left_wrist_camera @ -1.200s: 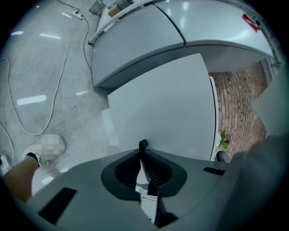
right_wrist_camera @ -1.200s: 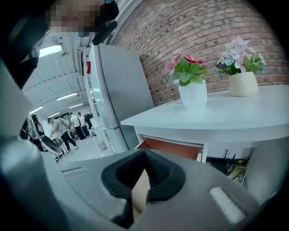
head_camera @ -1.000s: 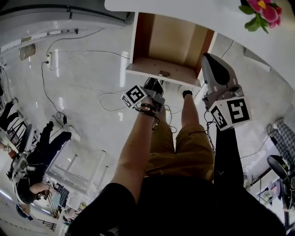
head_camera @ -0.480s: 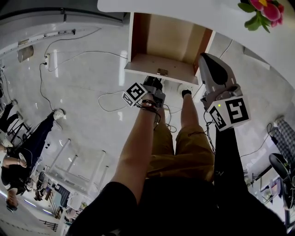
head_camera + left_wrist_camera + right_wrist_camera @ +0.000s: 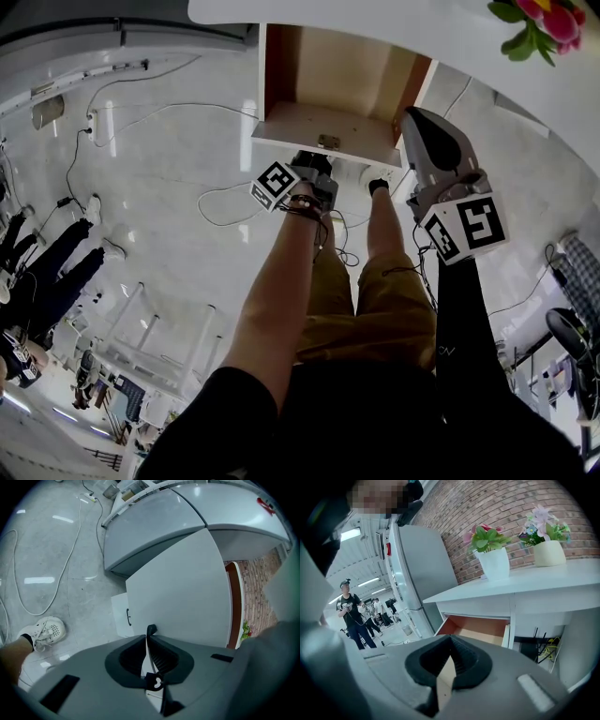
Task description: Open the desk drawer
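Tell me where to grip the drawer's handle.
Best take the handle at its middle, jaws above and below the bar, coming from the front: it sticks out of the drawer front toward the person. The left gripper is nearest, jaws shut.

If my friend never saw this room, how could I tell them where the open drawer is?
Find the brick wall and the white desk standing in front of it. Right under the desktop, a drawer is pulled out towards the room. It is the only part that shows orange-brown wood inside, while the desk around it is plain white.
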A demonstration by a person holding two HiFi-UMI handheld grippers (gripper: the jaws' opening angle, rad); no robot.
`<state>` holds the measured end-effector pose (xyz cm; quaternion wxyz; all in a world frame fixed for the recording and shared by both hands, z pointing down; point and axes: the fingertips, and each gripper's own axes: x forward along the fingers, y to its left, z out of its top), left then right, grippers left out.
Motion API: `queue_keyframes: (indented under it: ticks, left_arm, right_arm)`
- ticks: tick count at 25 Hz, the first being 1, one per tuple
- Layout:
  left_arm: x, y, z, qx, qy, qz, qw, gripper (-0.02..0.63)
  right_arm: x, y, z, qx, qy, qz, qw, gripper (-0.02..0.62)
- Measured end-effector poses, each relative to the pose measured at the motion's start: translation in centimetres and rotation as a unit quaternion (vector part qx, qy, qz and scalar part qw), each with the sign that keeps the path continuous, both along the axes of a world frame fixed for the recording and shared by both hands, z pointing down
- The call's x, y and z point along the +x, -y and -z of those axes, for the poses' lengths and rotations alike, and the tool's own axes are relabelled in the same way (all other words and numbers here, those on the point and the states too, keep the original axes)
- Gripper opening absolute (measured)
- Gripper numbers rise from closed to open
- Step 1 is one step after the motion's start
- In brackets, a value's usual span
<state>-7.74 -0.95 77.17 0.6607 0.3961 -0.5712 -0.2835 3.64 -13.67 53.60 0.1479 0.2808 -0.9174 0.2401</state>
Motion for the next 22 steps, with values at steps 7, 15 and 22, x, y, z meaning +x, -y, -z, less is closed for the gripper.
queue_keyframes:
  ticks: [7,15,22]
  left_arm:
    - [0.0,0.9,-1.5,-0.01,-0.005,0.032,0.9994,0.031]
    - [0.0,-0.1,-2.3,-0.034,-0.011,0.027,0.999,0.123]
    - [-0.8,-2.7,-4.9,-0.132,0.04,-0.033,0.99,0.43]
  right_arm:
    - [-0.1,-0.1,-0.5,-0.003,-0.003,0.001,1.0,0.0]
    - [-0.7,-0.5,-0.4,-0.002,-0.004,-0.001,1.0,0.0]
    - [-1.3,-1.0,-0.2,0.001,-0.005,-0.005,1.0,0.0]
